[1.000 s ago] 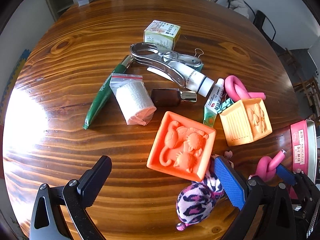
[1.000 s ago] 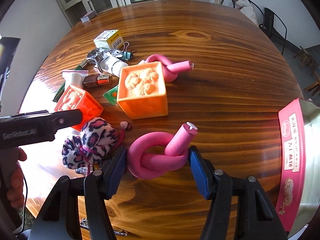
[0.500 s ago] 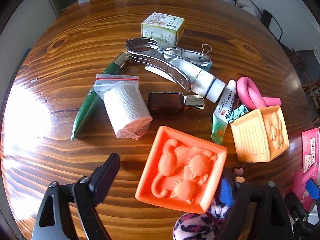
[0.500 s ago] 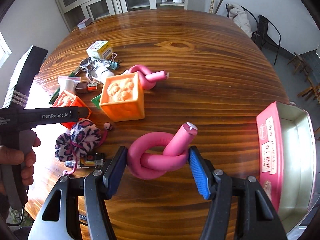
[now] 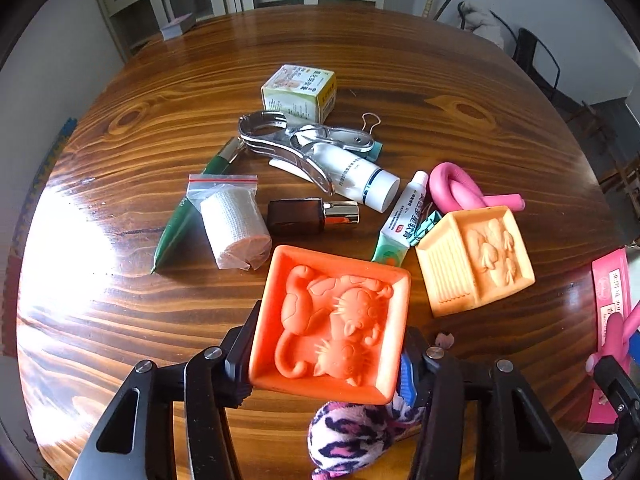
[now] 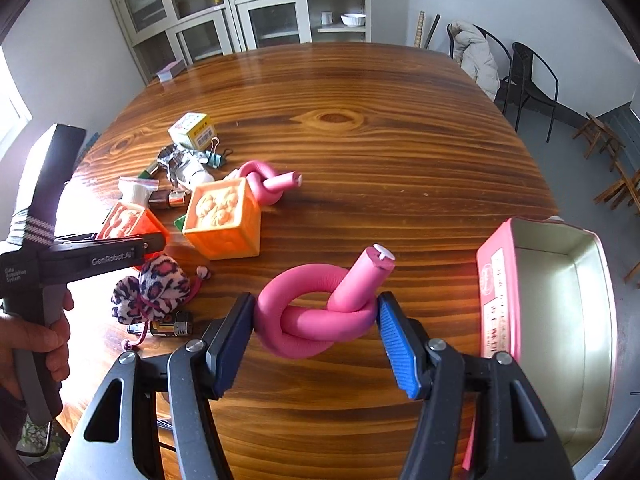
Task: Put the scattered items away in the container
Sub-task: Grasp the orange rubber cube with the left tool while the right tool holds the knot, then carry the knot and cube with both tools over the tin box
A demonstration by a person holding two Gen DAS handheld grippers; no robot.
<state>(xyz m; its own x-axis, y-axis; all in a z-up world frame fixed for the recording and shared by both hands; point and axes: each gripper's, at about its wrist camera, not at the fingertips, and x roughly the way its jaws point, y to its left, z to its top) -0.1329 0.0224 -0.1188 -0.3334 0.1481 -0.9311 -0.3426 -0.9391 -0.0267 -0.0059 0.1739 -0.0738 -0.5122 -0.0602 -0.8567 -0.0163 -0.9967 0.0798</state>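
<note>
Right wrist view: right gripper (image 6: 316,316) clamps the pink knot (image 6: 320,312) across its width, end stub up, lifted clear of the table (image 6: 400,140); the open tin (image 6: 560,320) sits just to its right, likely the drop point. Left gripper (image 5: 326,354) has just been closing, jaws now pinching the orange cat block's (image 5: 332,320) side walls. Remaining clutter lies beyond on the table.

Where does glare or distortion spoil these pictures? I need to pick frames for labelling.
Left wrist view: a blown-out sun patch whitens the table at left; fisheye bends the table edge; the orange cat block is sharp. Right wrist view: window glare washes out the bagged bandage roll; the tin curves at the frame edge; the pink knotted foam roller is crisp.
</note>
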